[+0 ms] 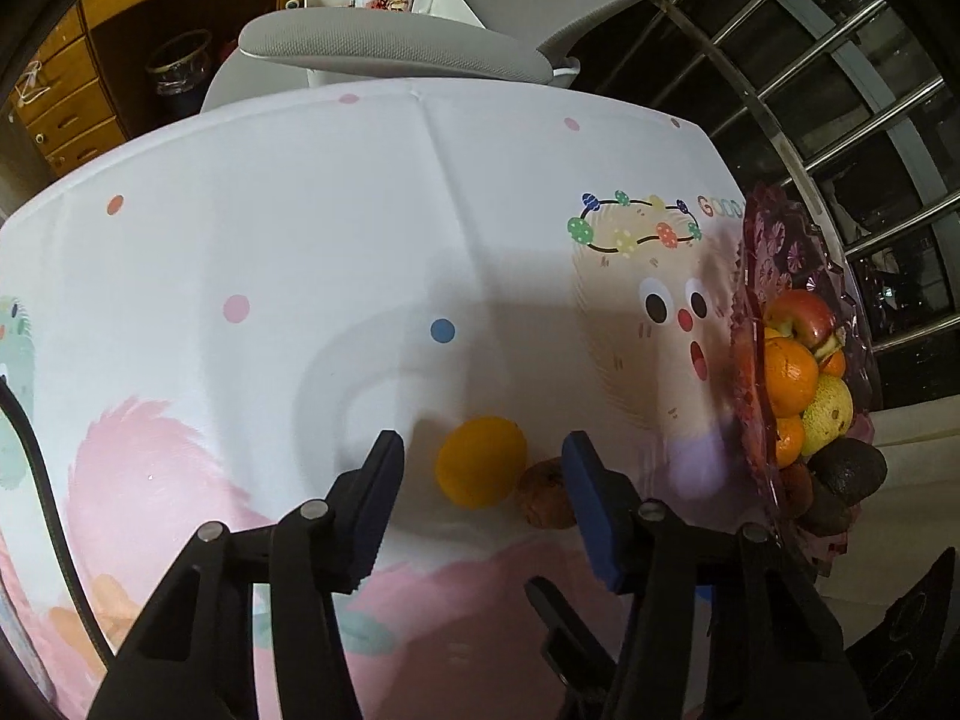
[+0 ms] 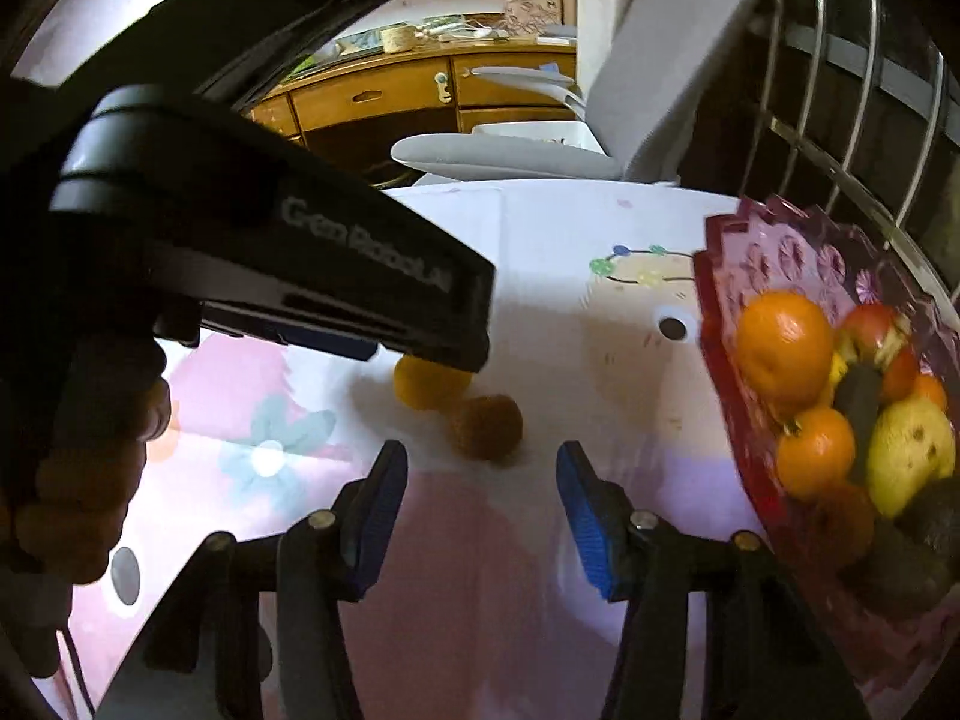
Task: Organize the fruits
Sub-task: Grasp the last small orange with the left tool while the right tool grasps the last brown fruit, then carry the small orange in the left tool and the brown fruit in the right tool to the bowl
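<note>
Orange fruit [image 1: 481,470] and brown fruit [image 1: 547,495] touching on the tabletop [image 1: 300,228].
I see both grippers, left [image 1: 480,501] and right [image 2: 480,516], jaws wide and empty; purple tray [image 2: 774,252] crowds the right edge.

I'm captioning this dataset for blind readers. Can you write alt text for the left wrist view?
The open left gripper hovers over a yellow-orange fruit and a brown fruit lying side by side on a cartoon-print tablecloth. At the right edge, a purple tray holds piled fruit.
</note>
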A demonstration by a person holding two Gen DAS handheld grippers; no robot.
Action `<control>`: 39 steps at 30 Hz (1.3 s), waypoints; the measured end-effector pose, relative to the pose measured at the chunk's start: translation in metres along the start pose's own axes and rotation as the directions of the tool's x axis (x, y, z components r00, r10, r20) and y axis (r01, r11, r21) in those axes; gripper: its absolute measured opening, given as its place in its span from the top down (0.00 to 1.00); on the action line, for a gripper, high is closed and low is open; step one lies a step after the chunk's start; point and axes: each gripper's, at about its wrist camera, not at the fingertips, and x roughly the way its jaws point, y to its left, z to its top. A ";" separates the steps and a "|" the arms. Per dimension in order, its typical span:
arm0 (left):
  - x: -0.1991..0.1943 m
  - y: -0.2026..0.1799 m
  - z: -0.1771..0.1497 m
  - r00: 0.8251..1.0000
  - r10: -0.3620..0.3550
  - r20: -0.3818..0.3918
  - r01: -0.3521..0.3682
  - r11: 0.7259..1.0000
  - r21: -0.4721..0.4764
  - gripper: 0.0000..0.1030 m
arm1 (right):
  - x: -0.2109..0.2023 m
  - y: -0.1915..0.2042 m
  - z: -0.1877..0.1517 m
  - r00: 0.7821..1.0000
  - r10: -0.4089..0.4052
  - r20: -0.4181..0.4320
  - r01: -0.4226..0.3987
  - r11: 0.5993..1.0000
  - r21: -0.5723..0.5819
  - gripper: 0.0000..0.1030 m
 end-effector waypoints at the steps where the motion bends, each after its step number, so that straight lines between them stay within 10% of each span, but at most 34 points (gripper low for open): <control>1: 0.002 0.000 0.001 1.000 0.000 -0.003 0.000 1.000 0.000 0.50 | 0.004 -0.001 0.000 1.000 -0.002 -0.001 0.002 1.000 -0.004 0.52; 10: 0.013 0.002 0.002 0.999 -0.025 -0.028 0.025 1.000 -0.013 0.68 | 0.027 -0.002 0.001 1.000 0.004 -0.012 -0.004 1.000 0.004 0.65; 24: -0.019 0.024 -0.012 1.000 -0.026 0.012 0.027 0.998 -0.056 0.69 | 0.028 0.006 0.001 0.999 0.008 -0.034 -0.009 1.000 -0.027 0.72; 39: -0.093 0.058 -0.114 0.998 -0.039 -0.054 0.035 0.997 -0.071 0.69 | -0.038 0.054 -0.035 0.993 0.034 -0.113 -0.030 0.999 0.033 0.73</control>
